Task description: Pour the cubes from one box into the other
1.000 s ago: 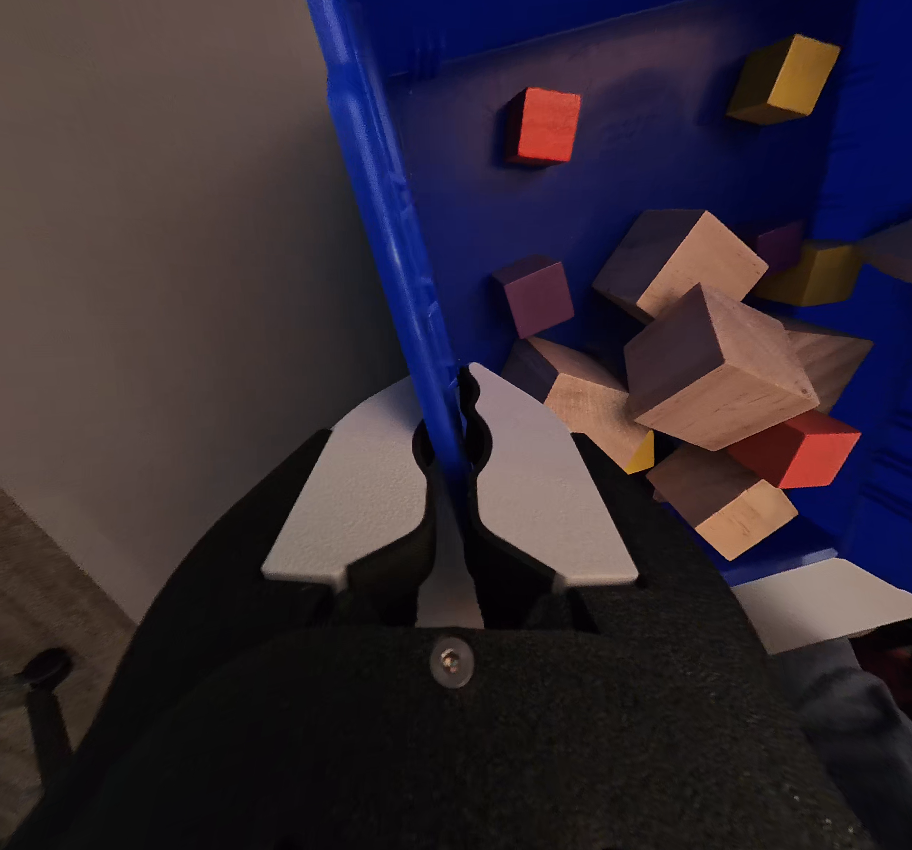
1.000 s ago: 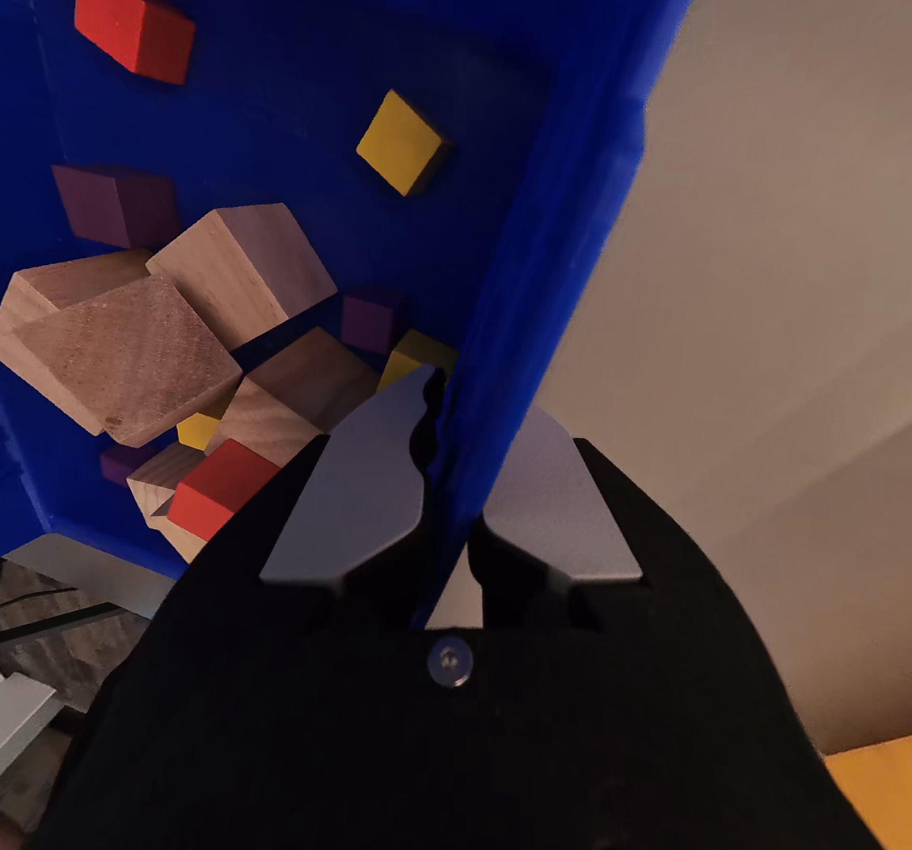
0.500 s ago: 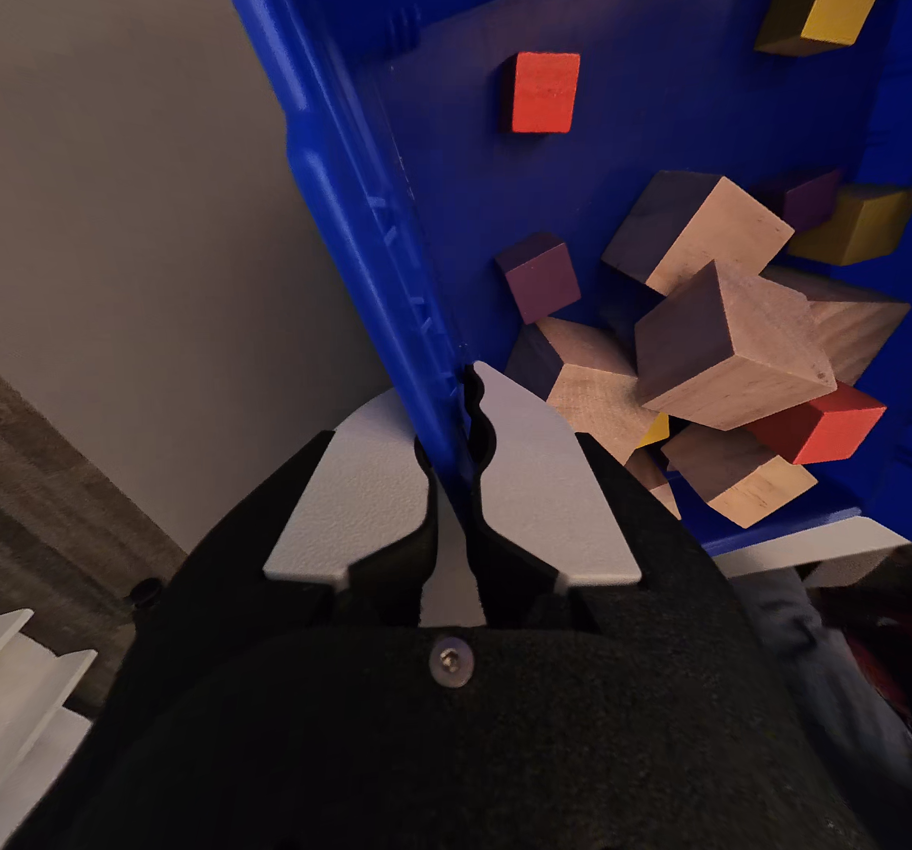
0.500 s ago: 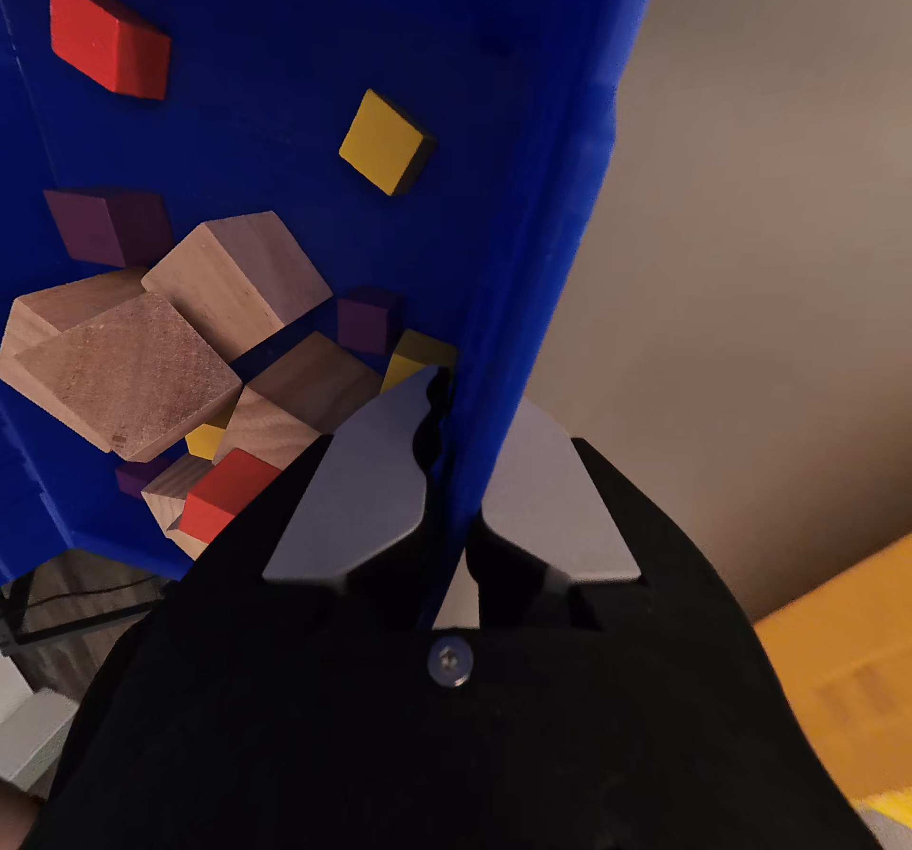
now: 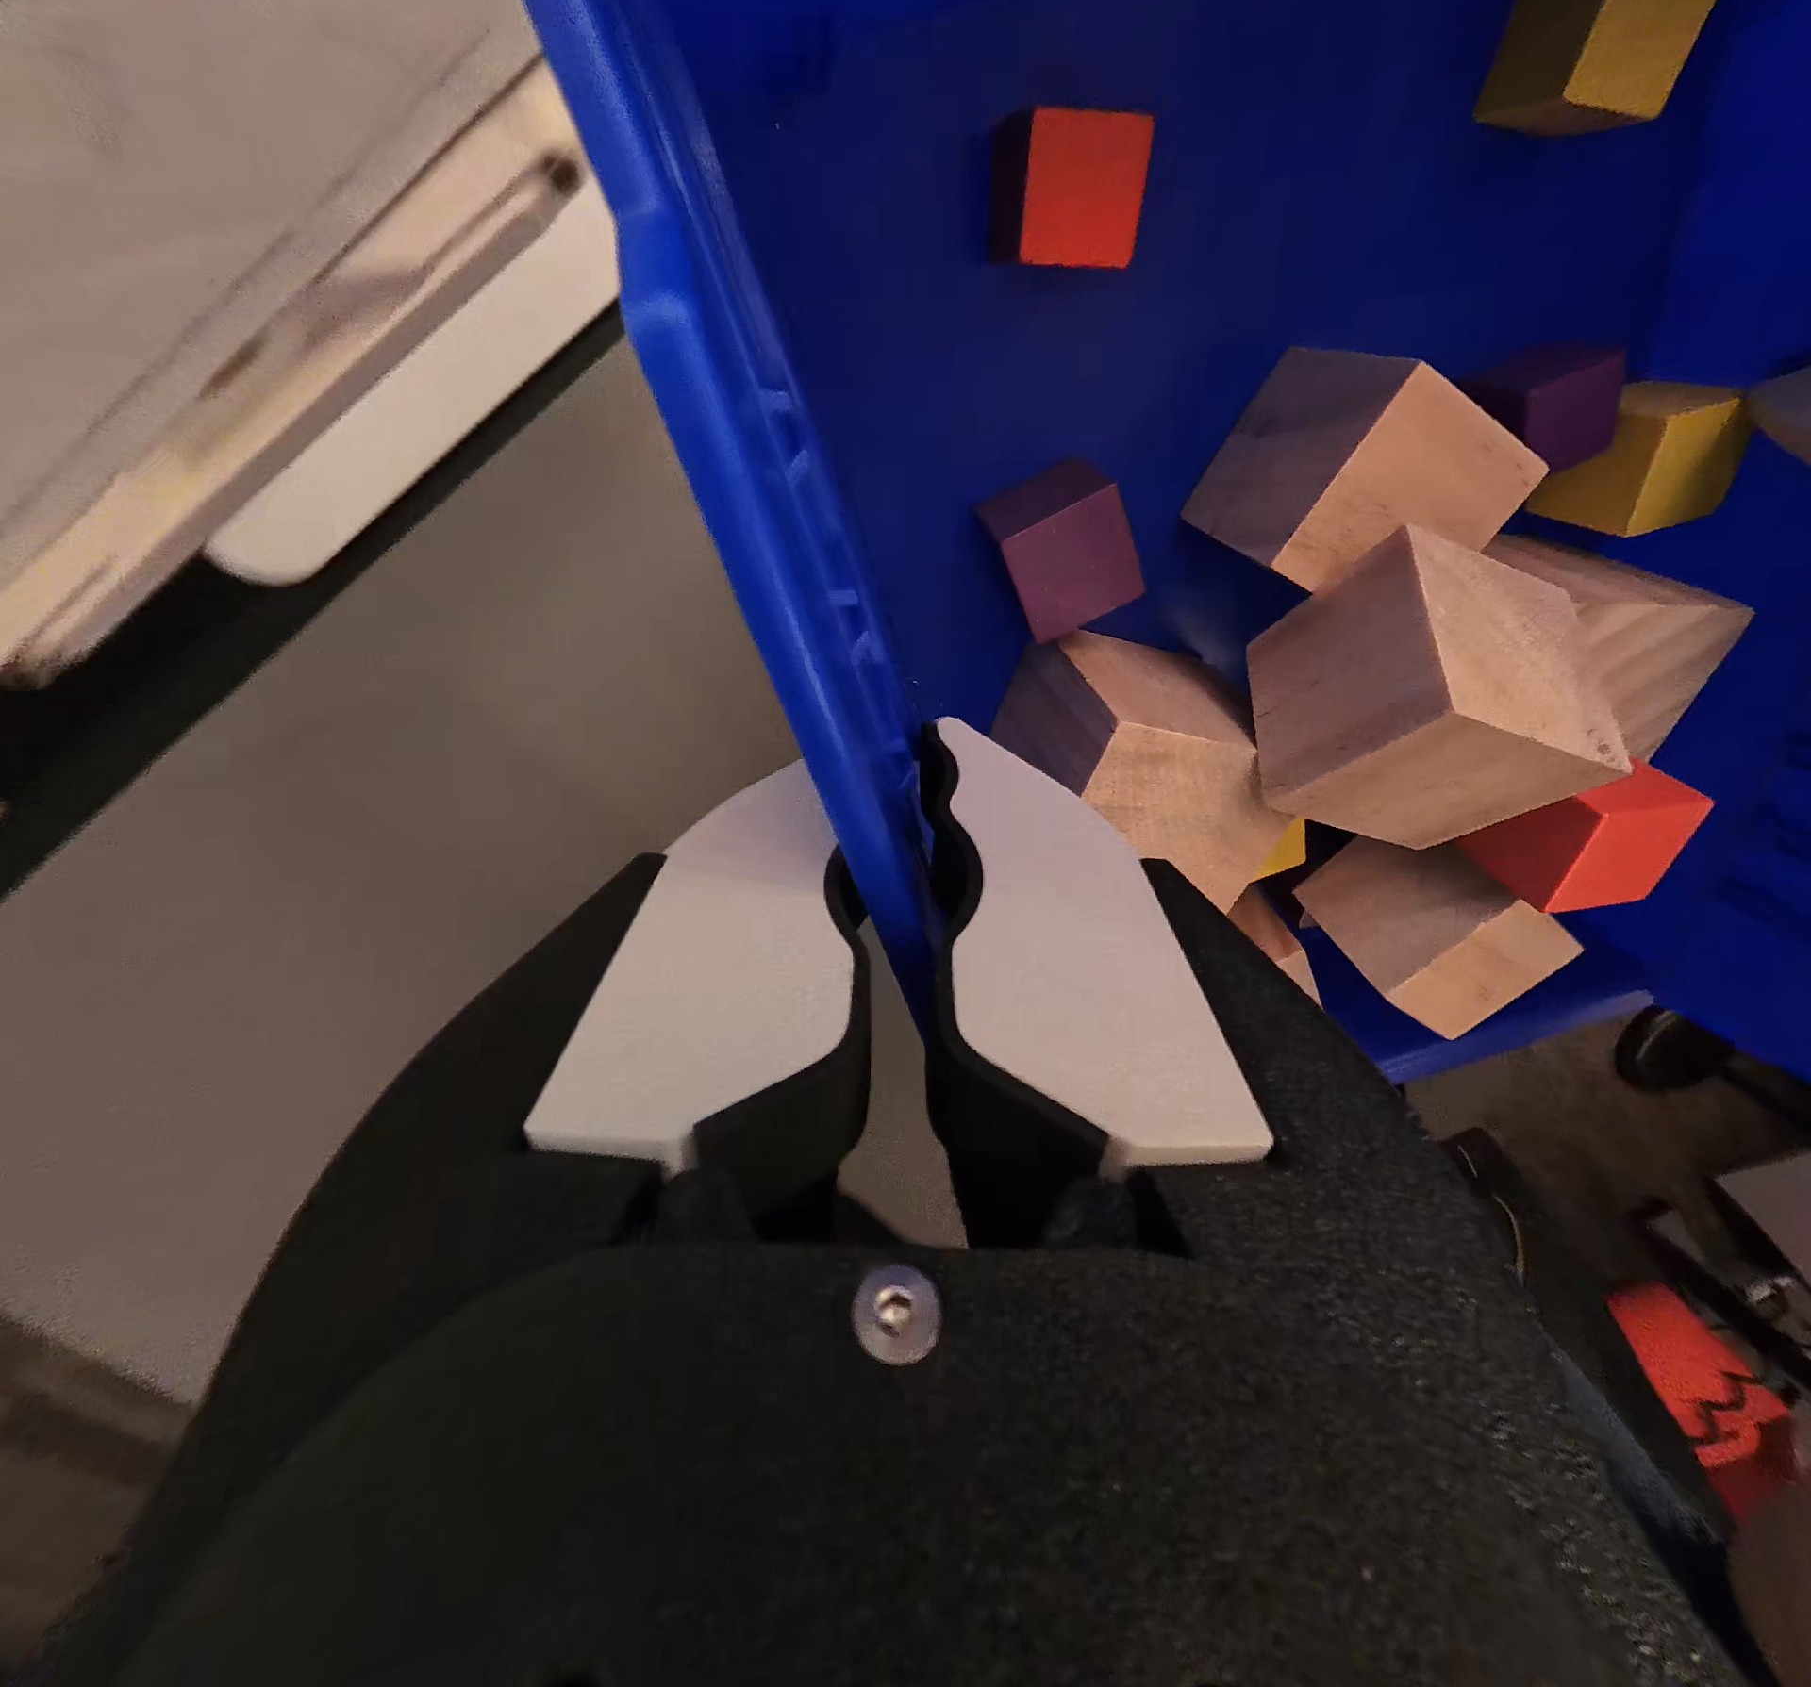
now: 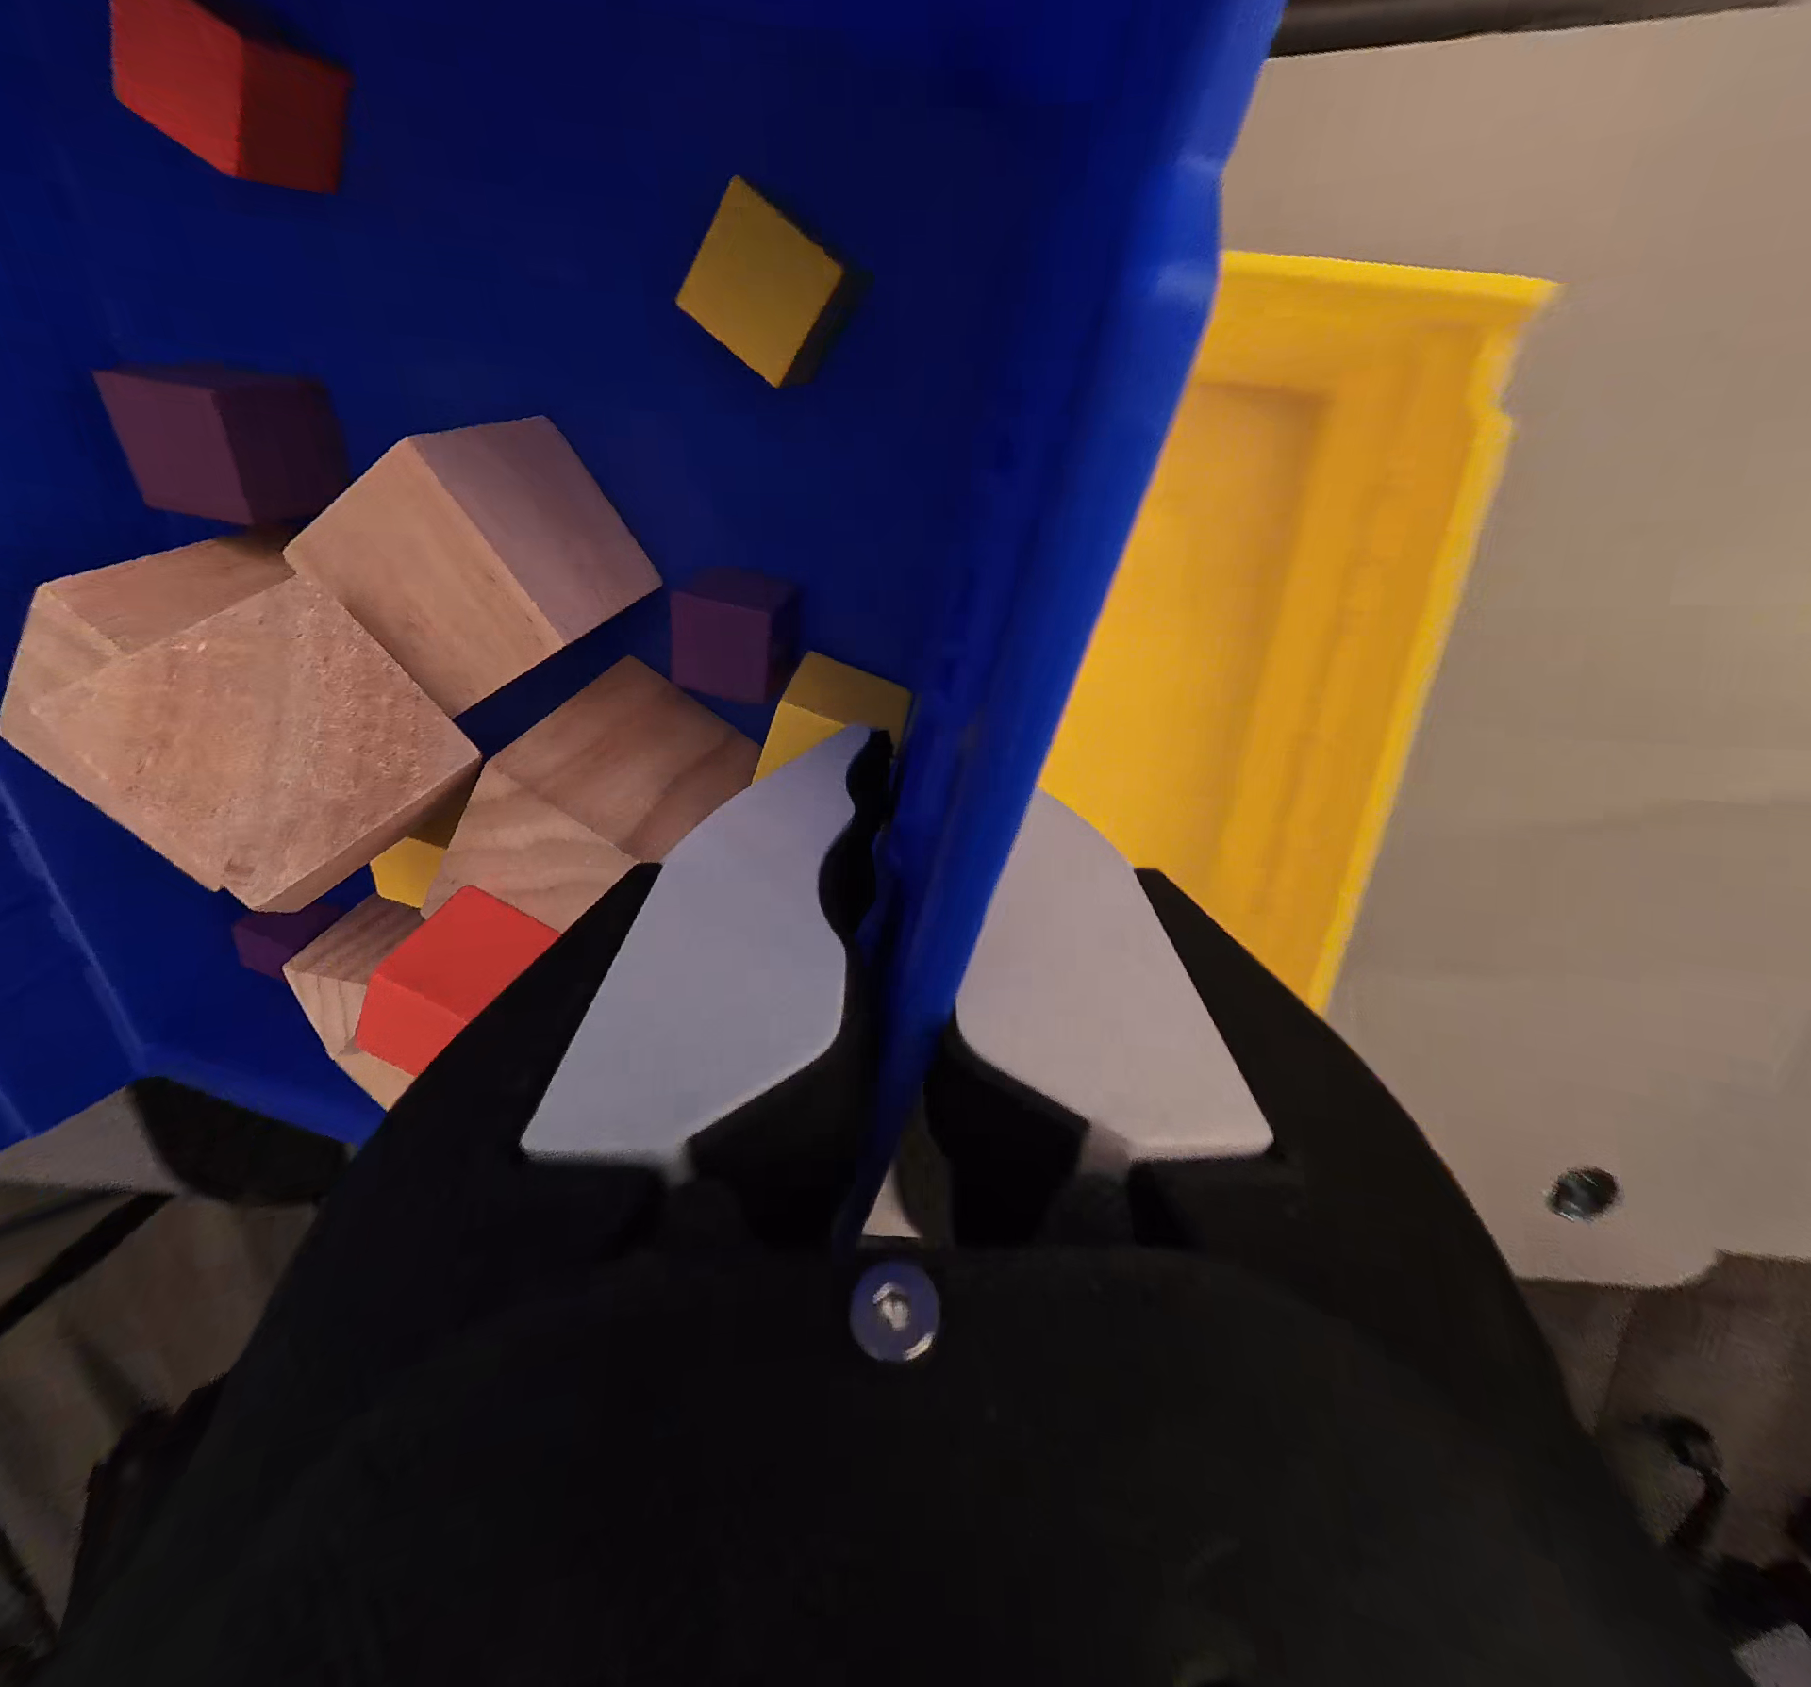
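A blue box is held up off the table by both grippers. My left gripper is shut on its left wall. My right gripper is shut on its right wall. Inside lie several cubes: large plain wooden ones heaped at the near end, and small red, purple and yellow ones scattered. A yellow box stands on the table to the right, beyond the blue wall; its inside looks empty.
A light grey table top lies under both boxes, with a bolt hole near its edge. White furniture stands blurred beyond the table at left. A chair wheel and red item are on the floor.
The blue box has moved with both grippers still shut on its walls. The yellow box has come further into the right wrist view. The cubes have barely shifted.
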`<state>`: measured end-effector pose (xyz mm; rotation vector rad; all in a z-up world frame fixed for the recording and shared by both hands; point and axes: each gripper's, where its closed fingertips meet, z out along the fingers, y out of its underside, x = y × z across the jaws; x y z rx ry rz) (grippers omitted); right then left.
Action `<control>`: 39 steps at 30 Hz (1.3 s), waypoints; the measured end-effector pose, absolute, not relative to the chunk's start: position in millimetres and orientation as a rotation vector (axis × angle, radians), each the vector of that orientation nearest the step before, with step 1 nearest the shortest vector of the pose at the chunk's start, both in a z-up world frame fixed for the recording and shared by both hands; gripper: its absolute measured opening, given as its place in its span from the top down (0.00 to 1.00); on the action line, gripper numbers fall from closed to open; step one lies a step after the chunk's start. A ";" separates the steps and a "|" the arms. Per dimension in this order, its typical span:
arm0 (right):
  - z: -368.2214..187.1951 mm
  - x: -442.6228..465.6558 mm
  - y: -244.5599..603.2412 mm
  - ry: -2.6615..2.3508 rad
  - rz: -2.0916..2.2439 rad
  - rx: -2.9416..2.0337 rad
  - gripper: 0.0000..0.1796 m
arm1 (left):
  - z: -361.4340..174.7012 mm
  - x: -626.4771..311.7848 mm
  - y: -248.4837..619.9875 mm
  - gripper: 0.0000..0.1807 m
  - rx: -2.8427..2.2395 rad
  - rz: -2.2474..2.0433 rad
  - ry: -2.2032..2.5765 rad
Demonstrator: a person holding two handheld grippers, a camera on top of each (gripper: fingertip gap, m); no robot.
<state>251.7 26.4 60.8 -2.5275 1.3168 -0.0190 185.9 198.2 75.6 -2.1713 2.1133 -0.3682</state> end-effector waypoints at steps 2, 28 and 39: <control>64.3 275.0 -9.5 1.367 -0.090 -2.490 0.97 | 74.1 216.6 166.1 0.96 -2.102 -0.410 2.153; 131.7 390.0 -112.4 1.091 -1.020 -2.068 0.97 | 90.8 353.6 70.3 0.97 -1.707 -1.035 1.950; 142.2 389.5 -98.4 1.014 -1.122 -2.070 0.97 | 89.8 352.5 80.9 0.97 -1.721 -1.123 1.871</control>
